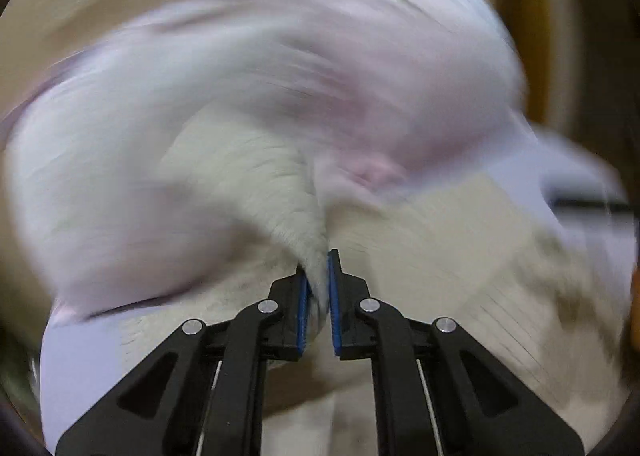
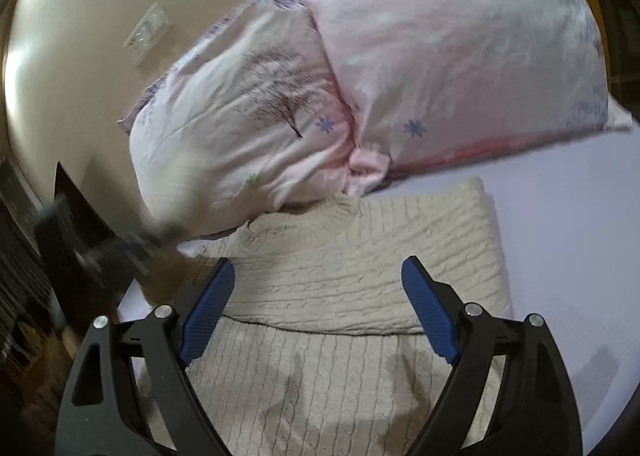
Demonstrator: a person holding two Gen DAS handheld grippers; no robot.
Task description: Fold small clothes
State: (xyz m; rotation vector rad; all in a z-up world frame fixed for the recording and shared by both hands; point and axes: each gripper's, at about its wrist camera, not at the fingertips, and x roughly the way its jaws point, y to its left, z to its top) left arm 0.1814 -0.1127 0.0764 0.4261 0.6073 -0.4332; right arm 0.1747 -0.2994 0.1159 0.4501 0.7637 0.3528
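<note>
A cream cable-knit sweater (image 2: 344,268) lies on the pale lilac bed sheet (image 2: 568,240), its upper part folded over its lower part. My right gripper (image 2: 318,288) is open and empty just above the fold. In the blurred left wrist view my left gripper (image 1: 319,288) is shut on a lifted piece of the sweater (image 1: 280,192), which rises from between the blue pads (image 1: 334,296). The left gripper also shows as a dark blur at the left of the right wrist view (image 2: 120,252).
Two pink and white patterned pillows (image 2: 440,56) lie just beyond the sweater against a cream wall (image 2: 80,36) with a socket plate (image 2: 148,32). The bed's left edge and dark furniture (image 2: 24,296) are at the left.
</note>
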